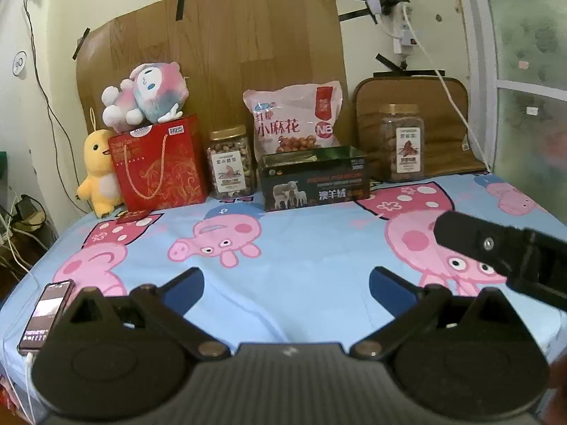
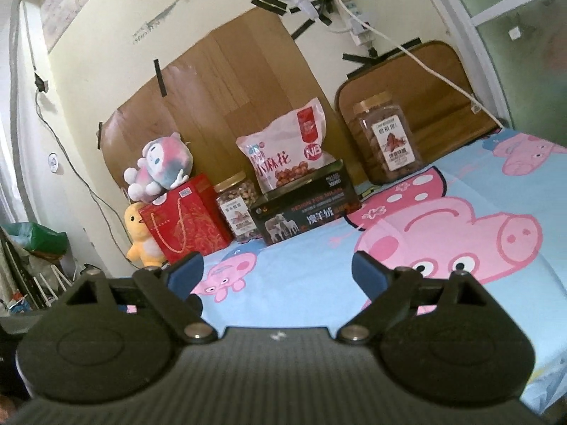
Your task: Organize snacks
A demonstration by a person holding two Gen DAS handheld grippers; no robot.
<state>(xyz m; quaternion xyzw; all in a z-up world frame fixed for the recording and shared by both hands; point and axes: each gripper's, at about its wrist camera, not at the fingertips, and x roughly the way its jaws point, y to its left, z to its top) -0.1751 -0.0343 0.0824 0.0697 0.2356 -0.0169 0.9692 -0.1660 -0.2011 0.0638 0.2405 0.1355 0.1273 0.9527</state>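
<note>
Snacks lined up at the back of a cartoon-pig bedsheet, both grippers empty.

The pink snack bag (image 1: pixel 296 120) stands behind the dark box (image 1: pixel 313 182) at frame centre, one nut jar (image 1: pixel 232 161) left of it, another nut jar (image 1: pixel 402 141) to the right, all well beyond the fingers. The left gripper (image 1: pixel 286 279) and right gripper (image 2: pixel 277 272) stand wide over bare sheet (image 1: pixel 301 248). A red gift bag (image 1: pixel 161 164) and plush toys sit at left, against cardboard taped to the wall.

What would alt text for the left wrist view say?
An open, empty left claw hovers over a cartoon-pig bedsheet. Along the wall stand a red gift bag, two snack jars, a pink snack bag and a dark box. The right claw intrudes at right.
</note>
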